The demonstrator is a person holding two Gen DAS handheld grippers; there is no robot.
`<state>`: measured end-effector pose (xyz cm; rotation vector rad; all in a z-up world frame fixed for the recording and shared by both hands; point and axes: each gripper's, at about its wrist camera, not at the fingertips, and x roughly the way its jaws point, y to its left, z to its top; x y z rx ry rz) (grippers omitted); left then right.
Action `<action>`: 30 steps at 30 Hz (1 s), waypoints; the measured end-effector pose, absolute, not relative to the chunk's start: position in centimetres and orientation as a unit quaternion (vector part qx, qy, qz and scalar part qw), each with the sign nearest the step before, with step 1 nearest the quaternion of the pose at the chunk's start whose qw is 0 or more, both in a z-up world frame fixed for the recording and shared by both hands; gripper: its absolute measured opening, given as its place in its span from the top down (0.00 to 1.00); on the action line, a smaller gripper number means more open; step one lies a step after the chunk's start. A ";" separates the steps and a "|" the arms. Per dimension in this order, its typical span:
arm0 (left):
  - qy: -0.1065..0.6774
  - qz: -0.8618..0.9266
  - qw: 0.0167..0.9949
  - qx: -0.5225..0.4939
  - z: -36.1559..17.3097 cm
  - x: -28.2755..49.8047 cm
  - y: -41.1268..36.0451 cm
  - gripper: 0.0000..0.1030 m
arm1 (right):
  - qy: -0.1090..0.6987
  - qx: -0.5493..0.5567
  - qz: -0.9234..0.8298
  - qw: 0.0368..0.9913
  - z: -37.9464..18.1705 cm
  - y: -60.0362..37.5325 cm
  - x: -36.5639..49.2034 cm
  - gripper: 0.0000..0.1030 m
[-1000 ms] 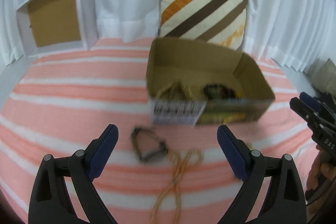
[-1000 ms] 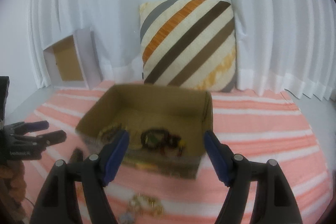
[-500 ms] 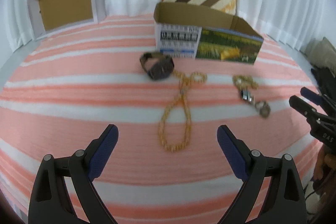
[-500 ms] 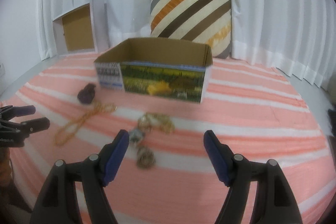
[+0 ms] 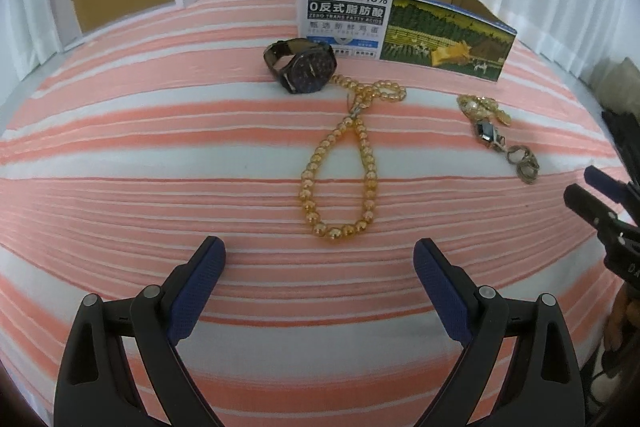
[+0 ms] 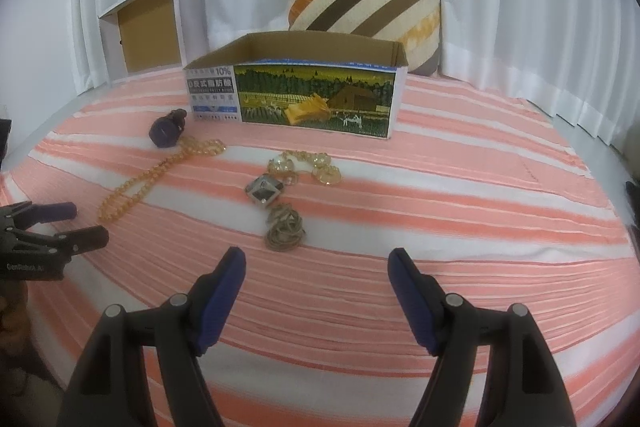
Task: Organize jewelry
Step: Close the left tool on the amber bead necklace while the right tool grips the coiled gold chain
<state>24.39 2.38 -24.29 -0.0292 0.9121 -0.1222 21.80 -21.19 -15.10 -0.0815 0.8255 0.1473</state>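
Nothing is picked yet: the left gripper (image 5: 319, 259) and right gripper (image 6: 316, 269) hover with jaws apart and empty. The bead necklace (image 5: 340, 163), watch (image 5: 301, 65) and gold pieces (image 6: 280, 195) lie mid-bedspread (image 5: 120, 155), before the open box (image 6: 312, 87) (their likely home). Next, I judge, a low, centred pinch on one piece.

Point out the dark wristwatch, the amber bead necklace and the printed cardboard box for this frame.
dark wristwatch (image 5: 308, 71), left wrist view, on its round dial.
amber bead necklace (image 5: 334, 231), left wrist view, on the loop's nearest beads.
printed cardboard box (image 6: 316, 99), right wrist view, on its front picture panel.
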 end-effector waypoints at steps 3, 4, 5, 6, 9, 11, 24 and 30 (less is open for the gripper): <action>0.444 -0.057 0.894 -0.003 -24.4 24.5 2.0 0.05 | 0.406 -0.039 0.077 0.910 -15.4 -21.1 22.0 0.27; 0.446 -0.057 0.893 0.001 -24.5 24.6 2.0 0.05 | 0.409 -0.039 0.078 0.909 -15.5 -21.0 22.1 0.27; 0.447 -0.057 0.893 0.004 -24.5 24.6 1.9 0.04 | 0.413 -0.039 0.082 0.906 -15.6 -21.0 22.3 0.27; 0.448 -0.057 0.892 0.007 -24.5 24.7 1.8 0.04 | 0.417 -0.039 0.085 0.904 -15.7 -20.9 22.5 0.27; 0.451 -0.054 0.891 0.013 -24.6 24.7 1.6 0.03 | 0.431 -0.040 0.090 0.897 -16.1 -20.8 23.1 0.27; 0.452 -0.052 0.890 0.016 -24.6 24.7 1.6 0.02 | 0.446 -0.041 0.093 0.889 -16.5 -20.5 23.8 0.27; 0.455 -0.052 0.889 0.017 -24.7 24.8 1.5 0.01 | 0.471 -0.067 0.115 0.872 -17.5 -18.0 27.8 0.72; 0.455 -0.052 0.889 0.017 -24.7 24.8 1.5 0.01 | 0.469 -0.047 0.111 0.875 -17.2 -18.9 26.5 0.78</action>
